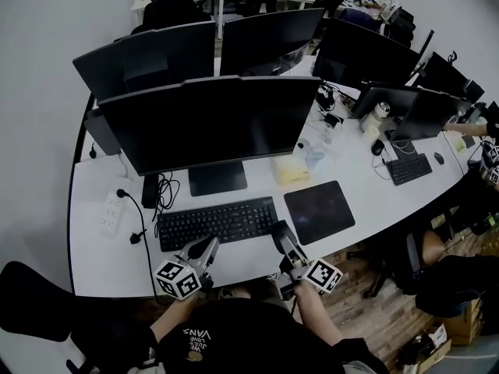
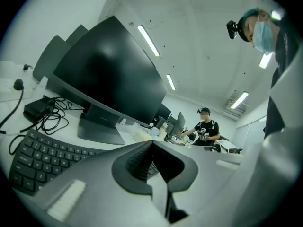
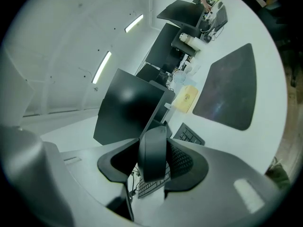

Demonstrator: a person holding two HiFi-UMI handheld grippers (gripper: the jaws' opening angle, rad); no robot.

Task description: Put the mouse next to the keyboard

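Mouse (image 1: 279,231), a dark rounded one, sits pinched between the jaws of the right gripper (image 1: 282,238) at the near edge of the white table (image 1: 101,263). It is just beside the near right corner of the black keyboard (image 1: 218,222), between that corner and the dark mouse pad (image 1: 319,211) to the right. Whether its underside touches the table I cannot tell.

In the right gripper view the mouse (image 3: 152,152) stands on edge in the middle of the right gripper (image 3: 152,162), with a ribbed pad close against each side. The jaws stand partly apart, only as wide as the mouse between them. Beyond them are keys of the keyboard (image 3: 189,136) and, farther right, the mouse pad (image 3: 227,89).

The left gripper (image 1: 210,248) hovers at the near edge of the keyboard, left of the right one and well apart from the mouse. In its own view the left gripper (image 2: 151,143) has its jaws pressed together at the tips with nothing between them, and the keyboard (image 2: 38,160) lies to their left.

Beyond the keyboard stands a large dark monitor (image 1: 210,123) on its stand. A white power strip (image 1: 111,209) lies at the far left of the table.
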